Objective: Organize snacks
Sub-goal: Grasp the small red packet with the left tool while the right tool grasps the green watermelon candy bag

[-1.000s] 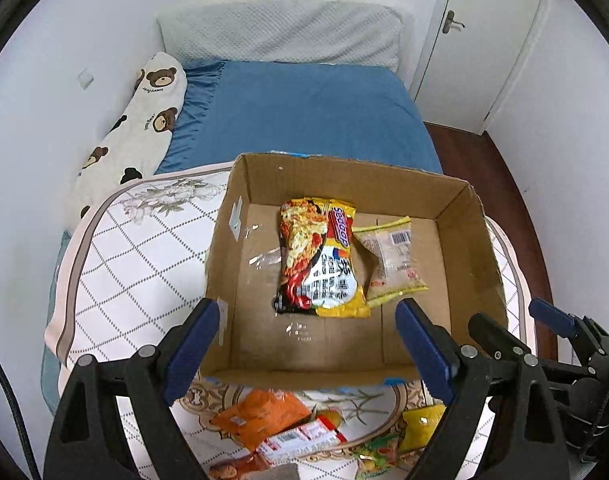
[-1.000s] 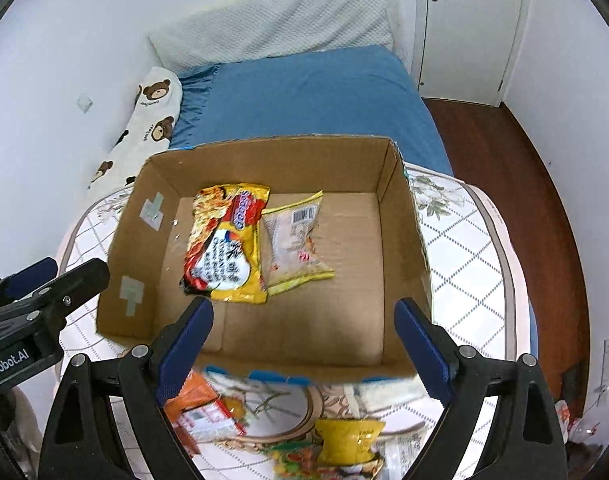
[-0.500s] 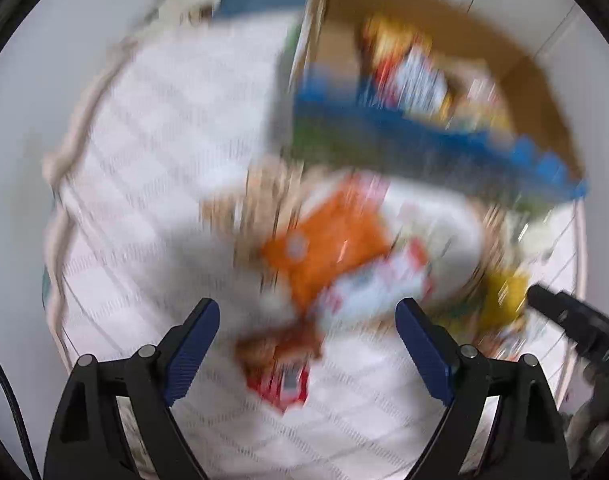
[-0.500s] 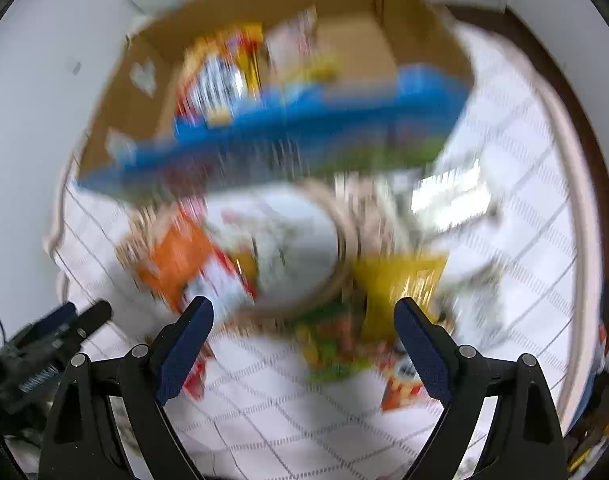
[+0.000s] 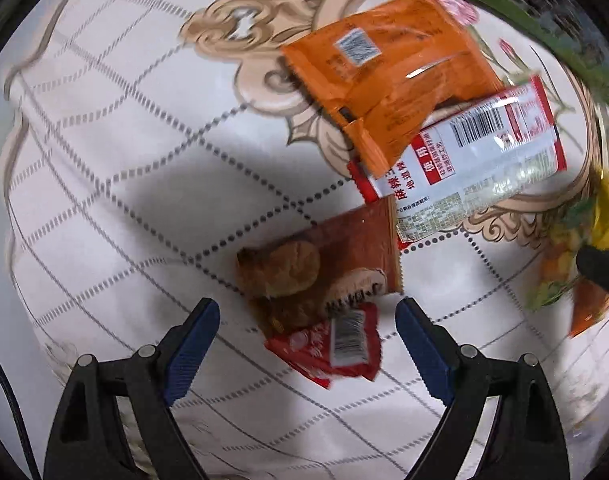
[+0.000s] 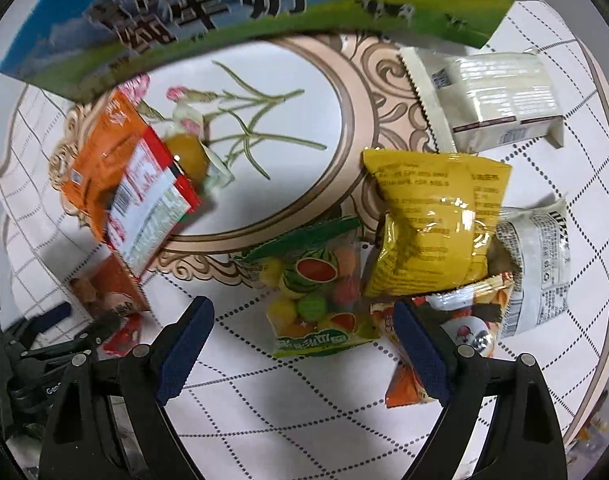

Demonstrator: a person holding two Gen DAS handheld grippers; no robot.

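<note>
Left gripper (image 5: 306, 332) jaws apart over brown bread packet (image 5: 324, 264), small red sachet (image 5: 332, 346) between its fingers, right gripper (image 6: 302, 338) jaws apart around fruit candy bag (image 6: 316, 292), yellow snack bag (image 6: 432, 224) overlapping ahead-right

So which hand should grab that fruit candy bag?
Probably the right. The right tool is open, and the fruit candy bag lies between its fingers. The left tool is open over the brown bread packet instead, farther from the candy.

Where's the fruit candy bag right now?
In the right wrist view, the fruit candy bag lies on the tablecloth between the open right gripper's fingers, its right edge beside the yellow packet.
</note>
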